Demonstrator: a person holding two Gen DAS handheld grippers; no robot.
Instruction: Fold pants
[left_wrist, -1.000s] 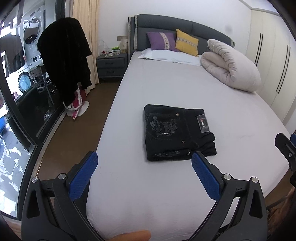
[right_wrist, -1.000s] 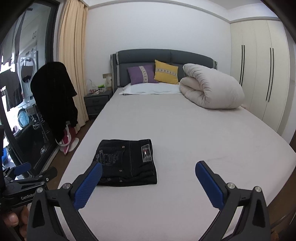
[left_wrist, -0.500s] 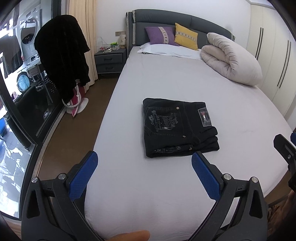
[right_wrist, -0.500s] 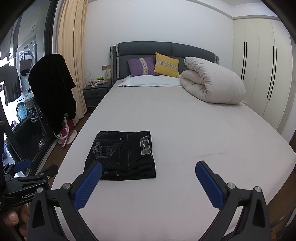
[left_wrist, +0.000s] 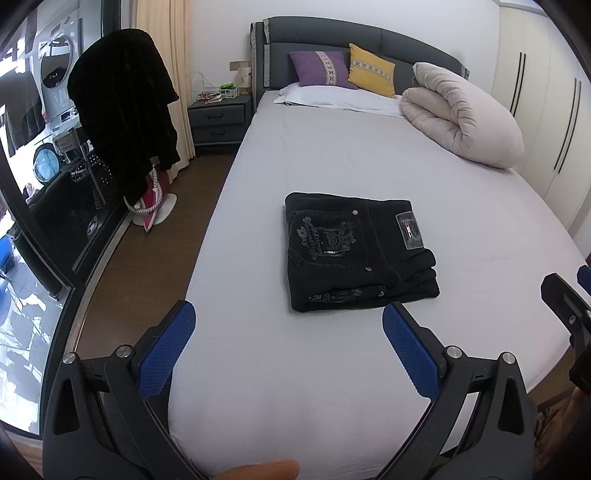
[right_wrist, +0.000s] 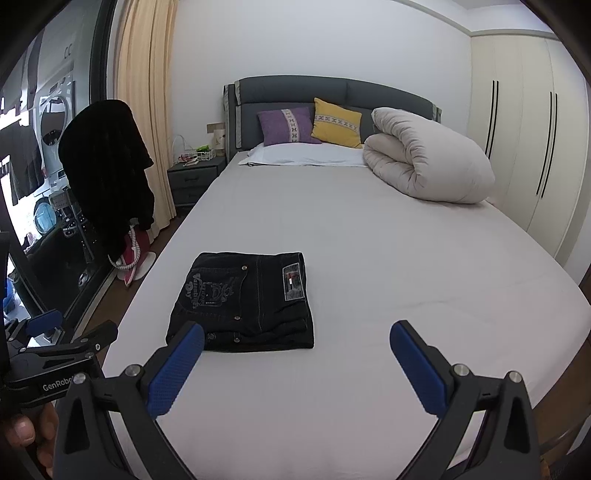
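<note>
Jeans: black jeans (left_wrist: 354, 254) folded, near-left on bed (left_wrist: 369, 155).
Left gripper (left_wrist: 288, 328): wide, empty.
Right gripper (right_wrist: 297, 345): wide, empty.
Risk: a stray fingertip could snag and undo the loose right-side layers.

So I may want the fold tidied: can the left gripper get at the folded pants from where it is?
Probably yes. The left gripper is open and empty, the folded pants lie just ahead of it, and only bare bed sheet lies between them.

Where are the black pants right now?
The folded black pants lie flat on the bed, centre in the left wrist view, lower left in the right wrist view, just beyond both open grippers.
</note>
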